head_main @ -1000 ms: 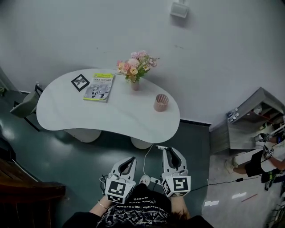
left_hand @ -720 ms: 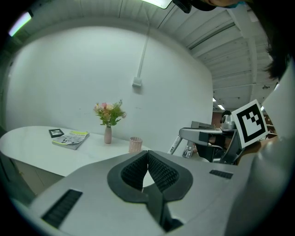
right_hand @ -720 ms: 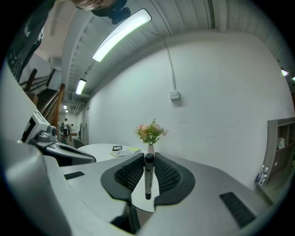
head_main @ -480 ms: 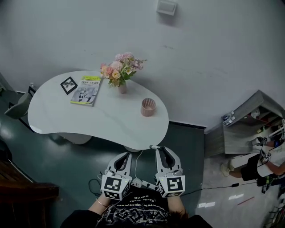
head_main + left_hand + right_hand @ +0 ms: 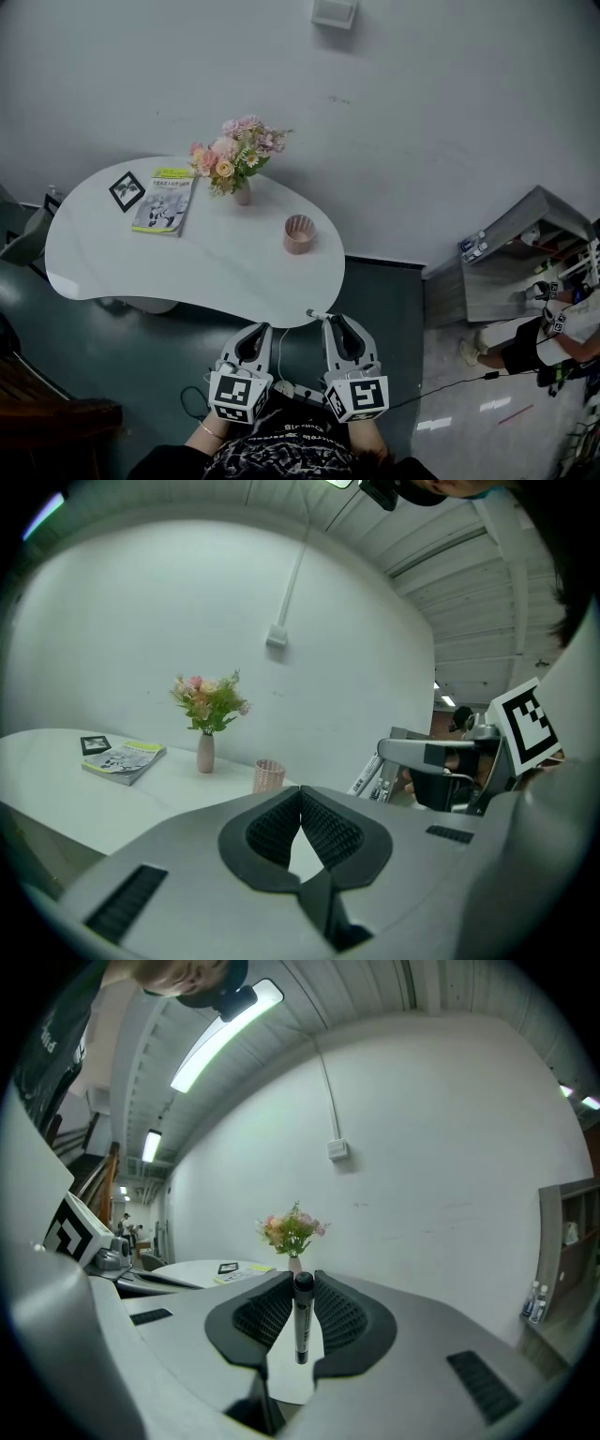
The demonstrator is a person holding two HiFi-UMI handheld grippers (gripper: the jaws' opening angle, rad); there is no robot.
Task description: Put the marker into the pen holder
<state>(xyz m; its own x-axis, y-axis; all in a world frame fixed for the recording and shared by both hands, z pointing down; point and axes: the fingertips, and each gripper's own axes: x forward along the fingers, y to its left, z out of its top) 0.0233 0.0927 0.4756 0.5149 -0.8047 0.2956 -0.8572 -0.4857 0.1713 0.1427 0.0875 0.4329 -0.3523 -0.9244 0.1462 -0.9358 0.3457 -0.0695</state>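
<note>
The right gripper [image 5: 334,322] pinches the marker [image 5: 302,1321] crosswise just off the table's [image 5: 187,267] near edge, the left gripper [image 5: 259,330] is pressed together and empty, and the pen holder [image 5: 299,233] stands near the table's right edge.

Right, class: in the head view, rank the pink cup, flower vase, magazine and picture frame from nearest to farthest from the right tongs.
1. Pink cup, farthest right.
2. Flower vase, up-left of the cup.
3. Magazine, left of the vase.
4. Picture frame, far left.
</note>
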